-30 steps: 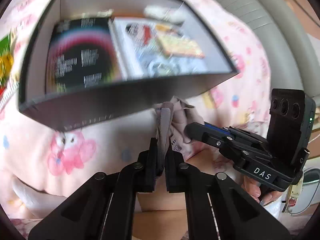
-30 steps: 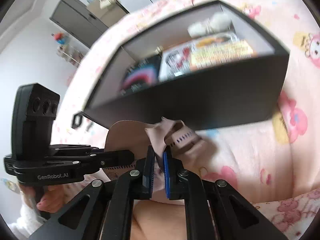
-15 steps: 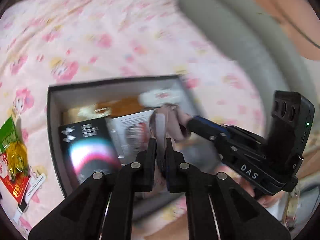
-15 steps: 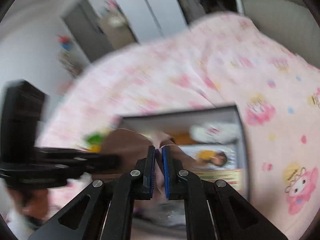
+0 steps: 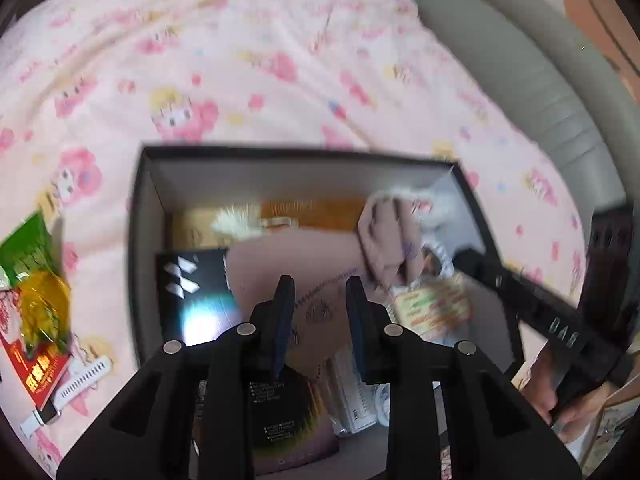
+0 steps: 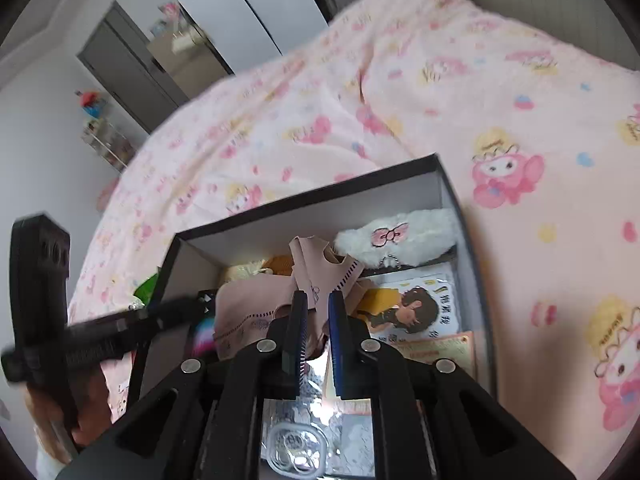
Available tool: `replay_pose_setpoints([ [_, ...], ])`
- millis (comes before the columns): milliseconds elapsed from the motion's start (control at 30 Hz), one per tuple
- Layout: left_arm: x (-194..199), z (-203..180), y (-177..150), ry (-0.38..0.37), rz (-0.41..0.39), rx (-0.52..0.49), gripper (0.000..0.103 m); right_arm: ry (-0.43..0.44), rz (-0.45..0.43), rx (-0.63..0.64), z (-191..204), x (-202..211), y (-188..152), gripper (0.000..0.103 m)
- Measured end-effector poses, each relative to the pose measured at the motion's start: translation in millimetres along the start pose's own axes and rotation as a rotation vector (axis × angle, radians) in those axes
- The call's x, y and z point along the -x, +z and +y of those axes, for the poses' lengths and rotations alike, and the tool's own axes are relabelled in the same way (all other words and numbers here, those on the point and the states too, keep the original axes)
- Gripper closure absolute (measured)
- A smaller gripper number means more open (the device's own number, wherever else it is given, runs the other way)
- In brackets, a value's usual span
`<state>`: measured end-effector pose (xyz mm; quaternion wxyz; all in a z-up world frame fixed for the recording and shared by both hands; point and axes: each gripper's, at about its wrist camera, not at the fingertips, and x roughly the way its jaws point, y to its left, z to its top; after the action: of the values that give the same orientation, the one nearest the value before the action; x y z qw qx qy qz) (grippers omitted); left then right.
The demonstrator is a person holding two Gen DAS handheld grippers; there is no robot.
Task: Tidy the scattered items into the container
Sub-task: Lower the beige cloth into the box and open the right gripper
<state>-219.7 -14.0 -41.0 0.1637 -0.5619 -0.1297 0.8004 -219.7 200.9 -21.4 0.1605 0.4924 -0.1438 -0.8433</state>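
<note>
Bed surface: a pink blanket point(image 5: 248, 52) printed with cartoon figures, rumpled, covered nearly all of both views. A grey padded headboard point(image 5: 532, 80) curved along its edge in the left wrist view. In the right wrist view, white walls, a dark grey cabinet point(image 6: 124, 68) and a small shelf of trinkets point(image 6: 104, 136) stood beyond the bed.

Container: a black box point(image 5: 138, 216) with pale inner walls sat on the blanket. Inside lay a black booklet point(image 5: 192, 280), a white fluffy pouch point(image 6: 396, 236) with a pink bow, an illustrated card point(image 6: 416, 308) and something orange against the far wall.

Task item: a dusty-pink garment point(image 5: 296, 264) hung over the box interior, partly draped across the contents, one end bunched upward.

Left gripper point(image 5: 318, 292): jaws were opening, the cloth behind and below the gap, the pads not pressing on it. Right gripper point(image 6: 317, 312): jaws close together, clenched on a fold of the pink garment.

Outside the box, to its left on the blanket: a green and red snack packet point(image 5: 36, 280) and a white-strapped watch point(image 5: 68, 388). A person's fingers were visible under each gripper handle, blurred.
</note>
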Motion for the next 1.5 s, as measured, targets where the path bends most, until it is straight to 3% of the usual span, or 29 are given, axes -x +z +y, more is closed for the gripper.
replay_pose_setpoints([
  [133,-25.8,7.5,3.8,0.039,0.060,0.012,0.078,-0.024,0.078,0.077,22.8,-27.4,21.3,0.089],
  [300,-29.4,16.1,15.6,0.045,0.065,0.030,0.075,-0.073,0.144,0.135,40.2,-64.4,33.0,0.089],
  [400,-47.5,21.2,13.7,0.058,0.129,0.042,0.075,-0.108,0.214,0.140,39.8,-84.5,29.9,0.088],
  [500,-49.1,16.6,8.5,0.043,0.151,0.025,0.067,-0.052,0.308,0.056,27.5,-95.6,17.4,0.088],
  [633,-43.4,10.9,1.3,-0.050,0.200,0.045,0.066,-0.004,0.349,0.024,19.6,-80.4,-3.1,0.088],
  [700,-41.7,4.4,-3.5,-0.061,0.207,0.021,0.067,0.025,0.364,0.012,15.4,-71.5,-13.5,0.088],
  [833,-27.5,-6.9,-11.9,-0.057,0.156,-0.018,0.067,-0.002,0.323,0.041,15.9,-52.6,-18.8,0.088],
  [933,-22.7,-5.3,-12.4,-0.013,0.113,-0.014,0.067,-0.029,0.225,0.052,15.9,-35.1,-10.6,0.087],
  [1033,-31.1,3.3,-8.4,0.036,0.113,0.020,0.067,-0.063,0.136,0.056,16.1,-31.6,1.1,0.087],
  [1100,-36.7,7.5,-6.6,0.041,0.131,0.037,0.066,-0.035,0.115,0.038,15.2,-38.4,12.5,0.087],
  [1233,-40.2,13.1,-3.4,0.000,0.144,0.047,0.064,0.031,0.179,0.006,11.0,-69.6,34.4,0.087],
  [1333,-40.3,15.4,-3.7,-0.045,0.156,0.068,0.063,0.038,0.257,0.005,9.6,-83.5,24.2,0.087],
  [1500,-35.3,18.7,-5.4,-0.034,0.144,0.079,0.063,0.048,0.321,-0.023,9.6,-75.6,-1.4,0.087],
])
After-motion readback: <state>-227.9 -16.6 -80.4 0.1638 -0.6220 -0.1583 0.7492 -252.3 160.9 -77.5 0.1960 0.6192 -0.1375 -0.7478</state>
